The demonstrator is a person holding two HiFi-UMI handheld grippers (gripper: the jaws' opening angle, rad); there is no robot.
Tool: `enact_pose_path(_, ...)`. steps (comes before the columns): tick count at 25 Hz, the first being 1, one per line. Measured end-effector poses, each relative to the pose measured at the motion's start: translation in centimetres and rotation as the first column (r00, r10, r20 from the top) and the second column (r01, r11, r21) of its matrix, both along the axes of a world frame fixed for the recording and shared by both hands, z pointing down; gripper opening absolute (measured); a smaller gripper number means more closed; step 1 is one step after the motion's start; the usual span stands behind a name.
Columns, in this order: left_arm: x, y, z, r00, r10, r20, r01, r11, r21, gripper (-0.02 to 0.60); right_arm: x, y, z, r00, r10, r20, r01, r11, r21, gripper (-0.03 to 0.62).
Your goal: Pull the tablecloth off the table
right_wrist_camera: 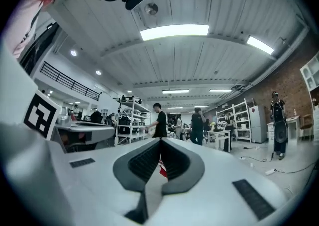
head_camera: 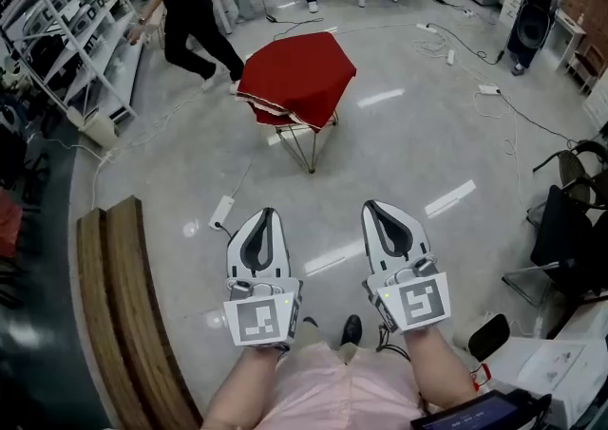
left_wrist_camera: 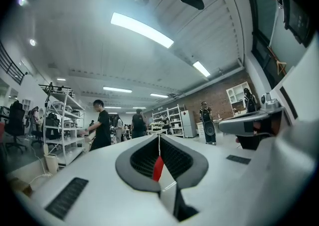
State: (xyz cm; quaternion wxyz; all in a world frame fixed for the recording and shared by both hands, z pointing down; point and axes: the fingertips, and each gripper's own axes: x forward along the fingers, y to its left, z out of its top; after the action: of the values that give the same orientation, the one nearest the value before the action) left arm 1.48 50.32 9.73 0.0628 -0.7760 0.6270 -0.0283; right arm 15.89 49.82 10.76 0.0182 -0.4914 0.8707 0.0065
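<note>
One red tablecloth [head_camera: 302, 75] is draped over one table [head_camera: 310, 145], well ahead of two clenched, empty grippers: left gripper [head_camera: 263, 221], right gripper [head_camera: 382, 214].

Around you spreads a glossy grey floor [head_camera: 399, 153] crossed by loose cables [head_camera: 521, 110]. White shelving racks [head_camera: 66, 29] line your left, a wooden bench [head_camera: 128, 314] lies close beside you, and a brick wall [left_wrist_camera: 217, 95] closes the far end. Strip lights [right_wrist_camera: 174, 31] run overhead; the dark shapes at your right look like chairs [head_camera: 570, 219].
</note>
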Motion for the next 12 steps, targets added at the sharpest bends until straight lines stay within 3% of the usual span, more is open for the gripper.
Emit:
enact_pose_path(7, -0.1, -3.3, 0.5, 1.000, -0.013, -0.007, 0.013, 1.000, -0.005, 0.031, 0.3, -3.5, 2.0, 0.999, 0.012, -0.031, -0.014, 0.999, -0.043, 0.017)
enact_pose_path(12, -2.4, -8.2, 0.6, 0.999, -0.038, -0.004, 0.038, 0.999, -0.012, 0.031, -1.1, -8.6, 2.3, 0.998, 0.018, -0.052, -0.021, 0.999, -0.048, 0.017)
